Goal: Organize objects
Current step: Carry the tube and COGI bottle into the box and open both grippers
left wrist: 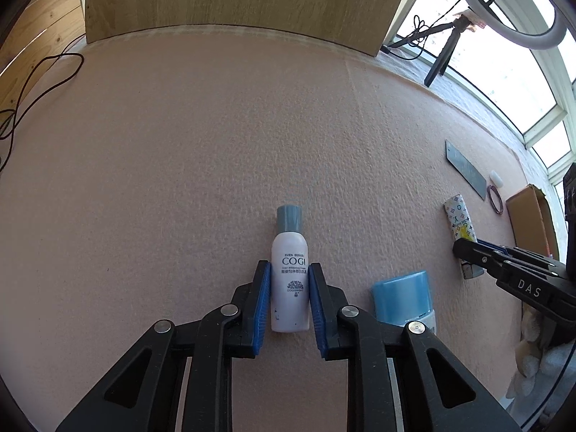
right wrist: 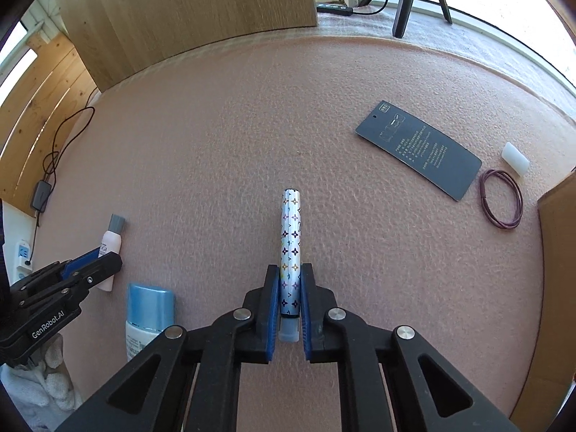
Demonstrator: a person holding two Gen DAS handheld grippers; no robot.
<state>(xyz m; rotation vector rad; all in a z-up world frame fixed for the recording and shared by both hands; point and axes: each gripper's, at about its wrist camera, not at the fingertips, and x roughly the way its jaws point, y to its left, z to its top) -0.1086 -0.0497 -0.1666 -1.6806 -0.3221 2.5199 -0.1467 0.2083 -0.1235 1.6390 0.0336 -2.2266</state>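
Note:
A white COGI bottle with a grey-blue cap lies on the pink mat, cap pointing away. My left gripper is shut on it, blue pads pressed to both sides of its body. The right wrist view shows the same bottle at the left, with the left gripper on it. A slim silver tube with a coloured star pattern lies lengthwise on the mat. My right gripper is shut on its near half. In the left wrist view the tube and right gripper are at the right.
A white bottle with a wide blue cap lies between the two grippers. A dark card, a maroon band loop and a small white piece lie at the right, beside a cardboard box. A wooden panel stands at the back.

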